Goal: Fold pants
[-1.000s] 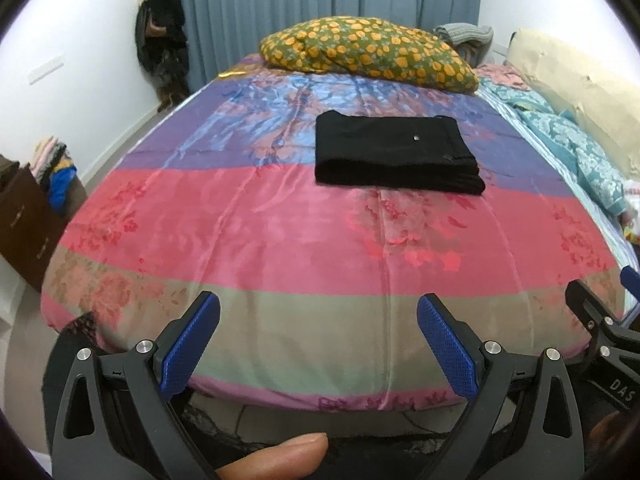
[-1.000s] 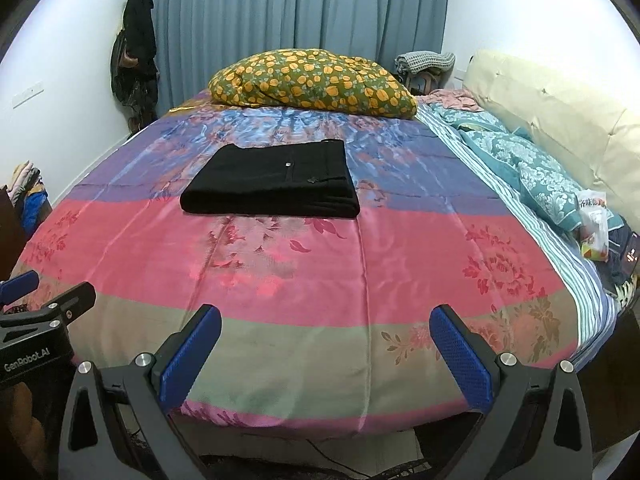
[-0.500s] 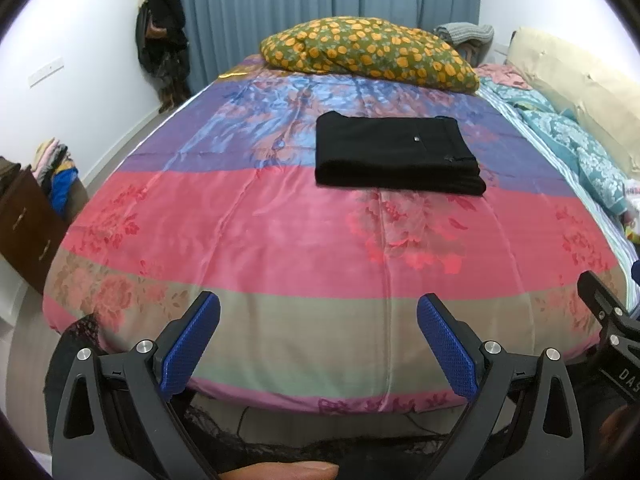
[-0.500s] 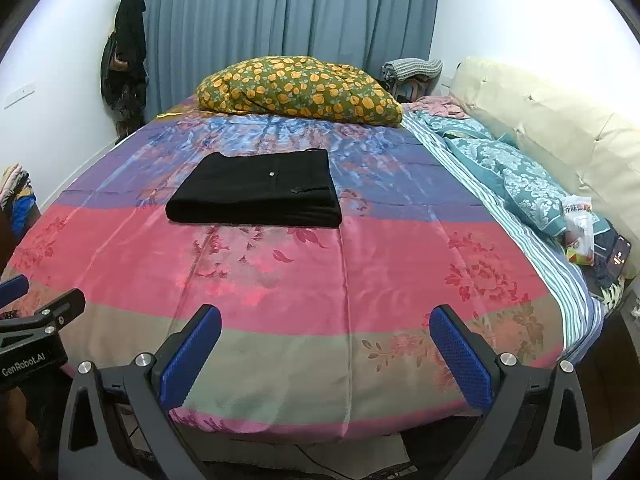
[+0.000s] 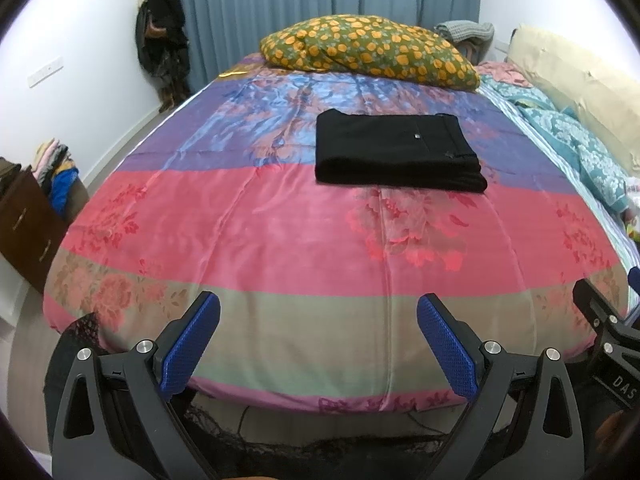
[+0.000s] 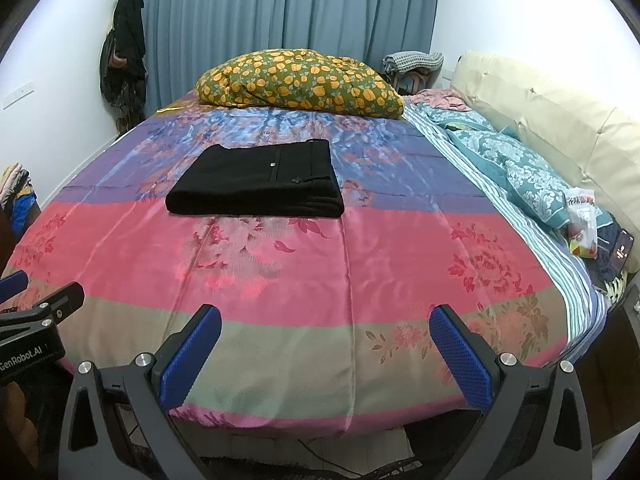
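Note:
Black pants (image 5: 394,154) (image 6: 260,184) lie folded into a flat rectangle on the striped bedspread (image 5: 280,232) (image 6: 360,260), around the middle of the bed. My left gripper (image 5: 318,340) hangs open off the foot of the bed, far from the pants, with nothing between its blue pads. My right gripper (image 6: 326,348) is open too, also back at the foot edge and holding nothing. Each gripper's black body shows at the edge of the other's view.
A yellow-flowered pillow (image 5: 368,54) (image 6: 300,82) lies behind the pants. Teal bedding (image 6: 516,168), a snack packet (image 6: 582,216) and a cream headboard (image 6: 552,128) line the right side. A dark dresser (image 5: 24,224) with piled clothes stands left. Curtains (image 6: 288,8) hang at the back.
Both grippers have drawn back and risen slightly from the bed, staying open. The fingertip at the left view's lower edge has dropped out of sight. The pants have not moved.

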The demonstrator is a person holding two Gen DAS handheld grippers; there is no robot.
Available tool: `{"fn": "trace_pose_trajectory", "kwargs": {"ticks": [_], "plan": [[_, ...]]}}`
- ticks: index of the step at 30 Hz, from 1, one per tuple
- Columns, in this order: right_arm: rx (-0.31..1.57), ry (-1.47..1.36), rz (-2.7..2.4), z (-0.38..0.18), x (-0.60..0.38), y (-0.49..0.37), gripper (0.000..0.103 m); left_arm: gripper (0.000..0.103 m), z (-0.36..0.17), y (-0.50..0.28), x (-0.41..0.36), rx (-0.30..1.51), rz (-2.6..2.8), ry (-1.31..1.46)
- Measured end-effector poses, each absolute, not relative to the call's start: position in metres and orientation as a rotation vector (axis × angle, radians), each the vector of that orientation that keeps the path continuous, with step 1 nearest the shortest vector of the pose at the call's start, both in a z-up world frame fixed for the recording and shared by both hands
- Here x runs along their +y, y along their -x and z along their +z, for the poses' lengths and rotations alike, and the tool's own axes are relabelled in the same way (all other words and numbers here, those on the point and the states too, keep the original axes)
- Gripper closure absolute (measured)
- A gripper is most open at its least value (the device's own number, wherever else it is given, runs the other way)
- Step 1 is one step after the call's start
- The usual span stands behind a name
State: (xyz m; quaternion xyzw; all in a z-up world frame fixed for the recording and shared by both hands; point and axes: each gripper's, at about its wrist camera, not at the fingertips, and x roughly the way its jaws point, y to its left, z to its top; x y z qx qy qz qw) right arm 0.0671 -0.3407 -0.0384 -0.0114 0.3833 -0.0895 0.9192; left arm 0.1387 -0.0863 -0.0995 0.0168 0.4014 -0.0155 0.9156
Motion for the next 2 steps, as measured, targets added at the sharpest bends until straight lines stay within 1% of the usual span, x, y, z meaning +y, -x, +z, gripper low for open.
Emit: {"fn": "trace_pose_trajectory", "kwargs": {"ticks": [2], "plan": [[0.789, 0.025, -0.181, -0.039, -0.3393, -0.0665, 0.0, 0.004, -0.099, -0.1376, -0.0875, 0.819, -0.028, -0.045]]}}
